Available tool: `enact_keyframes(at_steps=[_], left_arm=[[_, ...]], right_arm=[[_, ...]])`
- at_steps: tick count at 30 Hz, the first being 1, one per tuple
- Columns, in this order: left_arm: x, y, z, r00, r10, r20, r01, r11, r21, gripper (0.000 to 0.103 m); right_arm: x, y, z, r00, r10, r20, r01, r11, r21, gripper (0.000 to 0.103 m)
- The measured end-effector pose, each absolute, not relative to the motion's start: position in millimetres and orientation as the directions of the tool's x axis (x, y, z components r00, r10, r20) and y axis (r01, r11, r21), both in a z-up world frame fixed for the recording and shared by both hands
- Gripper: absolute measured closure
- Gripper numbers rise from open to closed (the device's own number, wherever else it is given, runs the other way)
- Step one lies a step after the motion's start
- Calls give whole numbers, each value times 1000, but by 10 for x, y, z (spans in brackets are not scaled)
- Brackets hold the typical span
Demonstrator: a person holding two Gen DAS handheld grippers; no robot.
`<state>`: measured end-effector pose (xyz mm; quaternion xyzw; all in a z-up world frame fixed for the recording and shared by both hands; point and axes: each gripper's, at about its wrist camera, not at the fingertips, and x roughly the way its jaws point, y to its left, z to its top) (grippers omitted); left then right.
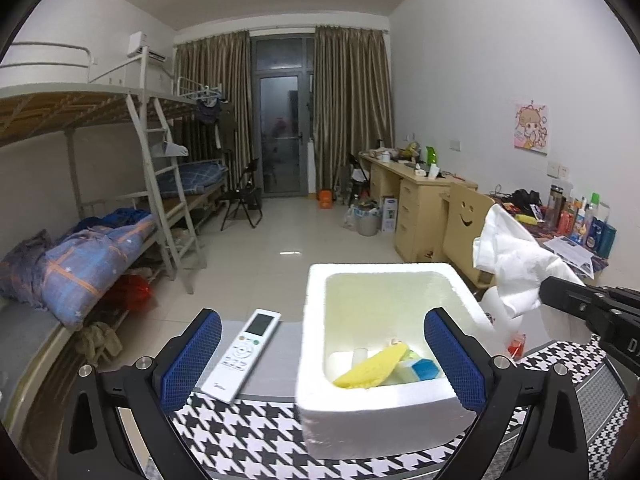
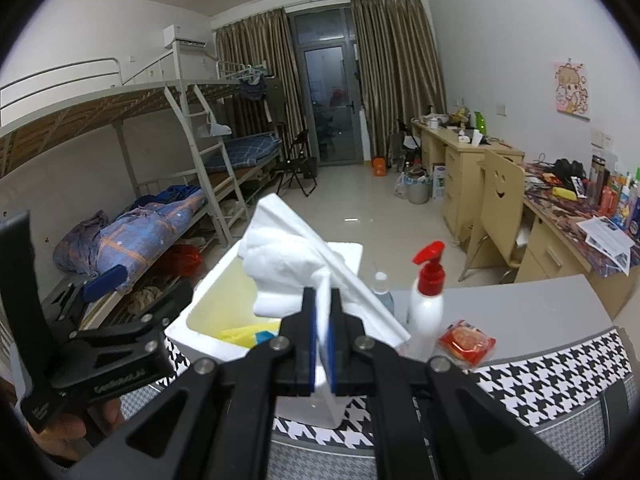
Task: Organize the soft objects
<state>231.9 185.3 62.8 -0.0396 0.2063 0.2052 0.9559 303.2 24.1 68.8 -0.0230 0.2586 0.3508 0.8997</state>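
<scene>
White cloth [image 2: 288, 256]: soft, light, limp and bunched, pinched at one lower fold by the fully closed right gripper [image 2: 323, 344] and held above the foam box [image 1: 316, 360] on the bench [image 2: 520, 312]; a hold on the gathered bulk would likely stop trailing. Left gripper [image 1: 324, 356] gapes wide, empty, before the box; yellow sponge [image 1: 372, 368] lies inside, other contents partly hidden.

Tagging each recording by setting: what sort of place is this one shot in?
Most likely a shared dormitory room. Metal bunk beds with a ladder line one wall, a row of wooden study desks cluttered with personal items lines the other, and a curtained glass balcony door closes the far end.
</scene>
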Motion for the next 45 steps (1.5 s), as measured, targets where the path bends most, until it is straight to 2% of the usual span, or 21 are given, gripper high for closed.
enact_keyframes(at_steps=[26,34,35,36,37,38,39,40,45], left_arm=[[1847,2095,604,818,426,-386,-461,887,2,1],[1717,2169,581,817,437,-378,-476,880,-11,1],[1711,2180,576,815,438,-379,-478,878,-13,1],[1711,2193,571,813,439,-382,-480,877,-15,1],[1706,2209,567,811,441,-383,-483,875,-16,1],[1706,2219,560,810,443,-385,-486,874,-17,1],[1699,2244,555,809,443,-387,-486,874,-17,1],[1703,2247,550,808,443,-389,-487,873,-18,1],[1731,2251,534,804,442,-397,-486,874,-12,1]], right_arm=[[3215,781,577,531,655,-538,-691,702,172,96],[3285,930,422,515,634,-576,-689,706,161,91],[3290,946,407,514,631,-581,-690,707,158,90],[3294,968,384,509,630,-587,-692,705,156,83],[3299,992,357,502,627,-596,-694,703,155,69],[3300,1008,337,498,622,-604,-692,705,155,60],[3296,1024,312,495,619,-610,-692,705,155,43],[3287,1029,306,496,622,-606,-694,703,154,36],[3215,1016,335,508,623,-594,-709,694,122,36]])
